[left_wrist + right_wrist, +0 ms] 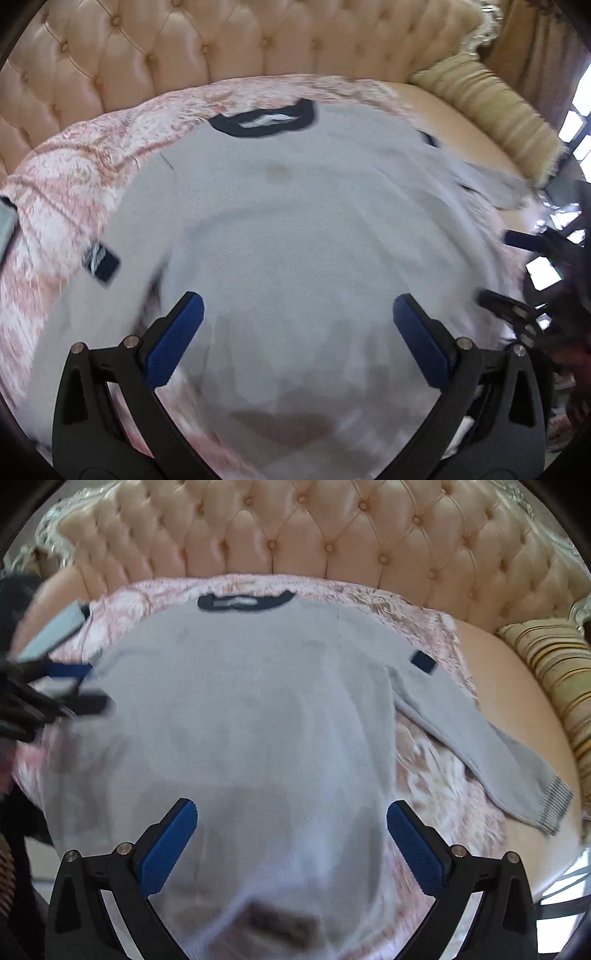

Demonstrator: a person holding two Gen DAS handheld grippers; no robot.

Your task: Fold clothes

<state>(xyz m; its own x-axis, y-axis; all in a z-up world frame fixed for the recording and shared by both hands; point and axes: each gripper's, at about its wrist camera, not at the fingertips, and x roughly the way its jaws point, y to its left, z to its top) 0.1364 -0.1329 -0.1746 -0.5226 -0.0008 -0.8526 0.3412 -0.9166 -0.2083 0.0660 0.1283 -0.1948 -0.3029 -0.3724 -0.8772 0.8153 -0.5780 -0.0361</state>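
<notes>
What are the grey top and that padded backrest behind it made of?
The grey sweater looks like soft matte knit, perhaps cotton: its cuff is ribbed. The tufted backrest seems to be glossy peach leather or faux leather, shiny between its buttons.

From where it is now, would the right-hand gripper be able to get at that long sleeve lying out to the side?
Probably yes. The right gripper is open and the sleeve lies flat on the pink blanket to its right, with nothing on top or in between.

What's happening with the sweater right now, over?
Left gripper and right gripper both open, holding nothing. Grey sweater flat on pink cover, sleeves spread, unfolded. Nothing in the way.
</notes>
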